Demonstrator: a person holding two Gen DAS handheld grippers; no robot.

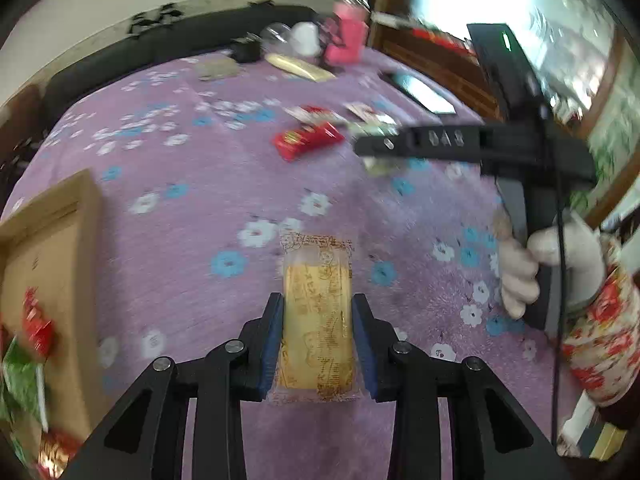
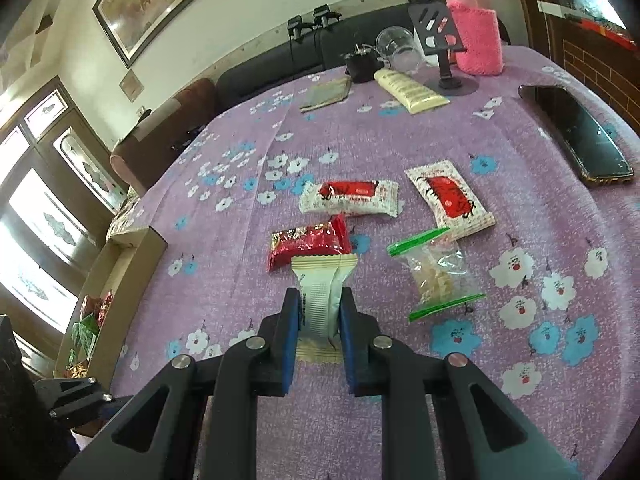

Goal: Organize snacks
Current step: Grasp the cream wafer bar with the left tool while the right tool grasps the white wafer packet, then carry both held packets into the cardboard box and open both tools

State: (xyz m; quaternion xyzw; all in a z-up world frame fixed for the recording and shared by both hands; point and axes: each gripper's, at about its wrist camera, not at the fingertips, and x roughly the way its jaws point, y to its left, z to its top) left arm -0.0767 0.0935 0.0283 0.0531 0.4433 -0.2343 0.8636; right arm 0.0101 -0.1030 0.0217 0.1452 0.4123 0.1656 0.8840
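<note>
While both cameras look down over a desk (image 2: 520, 92) covered by a purple cloth with white and blue flowers, each gripper has its jaws closed on a snack. From the left wrist view, the left gripper (image 1: 318, 312) clamps a yellow cake in a clear printed wrapper (image 1: 318, 320) between its blue pads, the packet standing lengthwise between them. No earlier view is given, so only the grip itself can be told. To the left of it sits an open cardboard box (image 1: 56, 264) with red and green wrapped snacks (image 1: 28, 356) inside. On the right, a white-gloved hand (image 1: 532, 268) with a floral sleeve carries the other tool.

From the right wrist view, the right gripper (image 2: 320, 316) pinches a cream-white packet (image 2: 320, 300) narrowly — its jaws almost together. Just beyond lies a shiny red packet (image 2: 308, 242); farther off are two white packets with red labels (image 2: 350, 198), one angled to the right. A clear bag with green strips (image 2: 438, 274) lies near right. At the far edge stand a pink-sleeved bottle (image 2: 476, 36), a clear cup (image 2: 400, 50) and a cream tube (image 2: 410, 90). A dark phone (image 2: 576, 132) lies far right.
</note>
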